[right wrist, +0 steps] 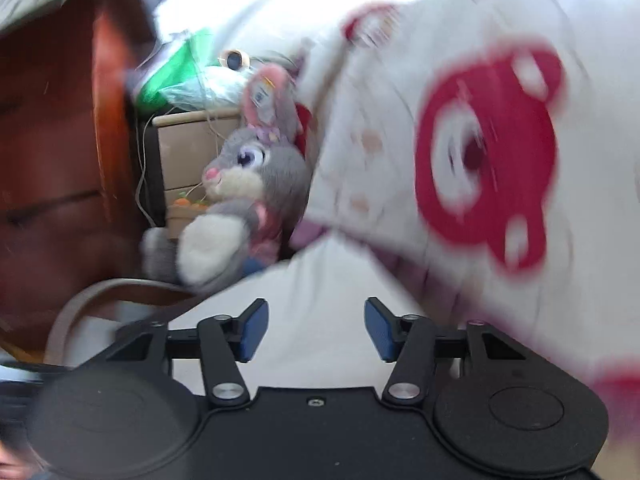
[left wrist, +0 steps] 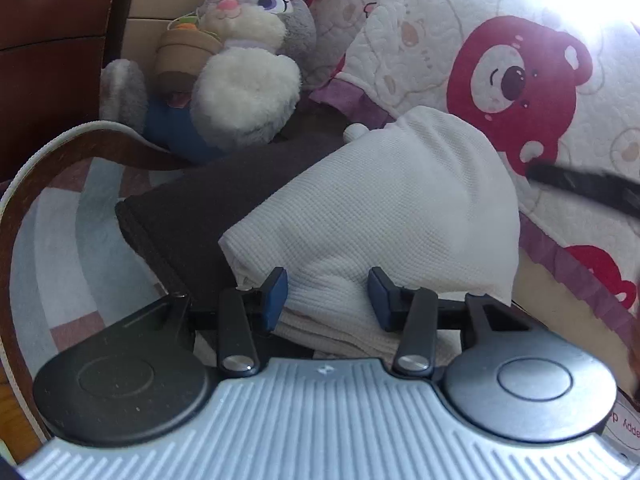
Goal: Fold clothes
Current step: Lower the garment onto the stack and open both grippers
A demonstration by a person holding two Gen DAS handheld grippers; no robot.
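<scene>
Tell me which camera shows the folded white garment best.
The left wrist view. There the white garment fills the centre, sharp, its waffle weave visible, lying partly over a dark garment with a fold between the left tongs. The right wrist view is motion-blurred and shows only a featureless white patch past the right tongs.

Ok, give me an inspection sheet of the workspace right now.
Surface: bed cover with pale curved stripes.
Job's things: white waffle-knit garment, folded, lying on a dark garment.
Clutter: plush rabbit; bear-print quilt.
Grippers: left claw open, white fabric bunched between its fingers; right claw open, holding nothing, view blurred.
Cables: thin cords beside the wooden furniture.
Surroundings: wooden furniture; beige drawers.
</scene>
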